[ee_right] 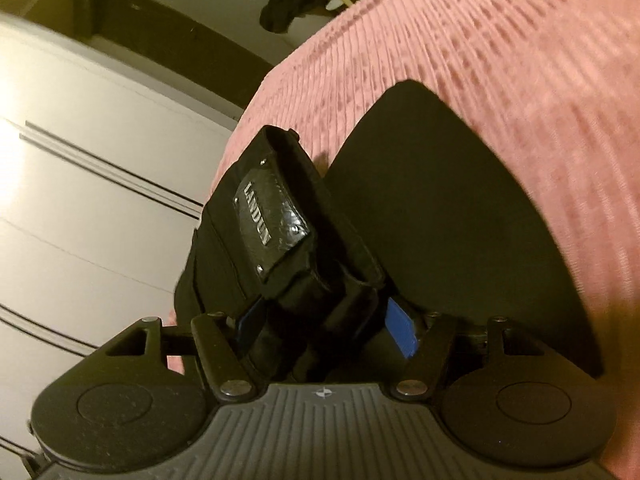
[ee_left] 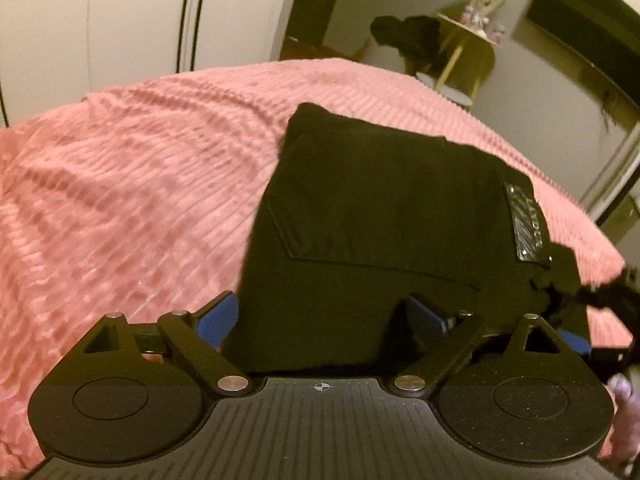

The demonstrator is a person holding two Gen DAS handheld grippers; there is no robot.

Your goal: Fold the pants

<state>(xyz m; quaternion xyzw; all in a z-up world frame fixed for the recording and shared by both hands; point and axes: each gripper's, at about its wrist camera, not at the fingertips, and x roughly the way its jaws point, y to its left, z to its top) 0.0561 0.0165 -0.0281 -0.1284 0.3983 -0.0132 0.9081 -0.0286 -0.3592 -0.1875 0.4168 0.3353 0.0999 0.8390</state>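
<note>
The left gripper [ee_left: 320, 316] stands wide, fabric between unpressed pads. The right gripper [ee_right: 328, 320] straddles the waistband, grip unclear. The folded black pants [ee_left: 372, 208] lie near the pink bedspread's [ee_left: 140, 168] edge: soft, floppy; hold thick waistband.

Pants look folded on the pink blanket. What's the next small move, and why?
Probably open the right claw fully and draw it back. The labelled waistband stands tilted up between its fingers, raised off the flat folded pants on the blanket, while the left claw is open around their near edge. Releasing should let the waistband settle flat.
</note>
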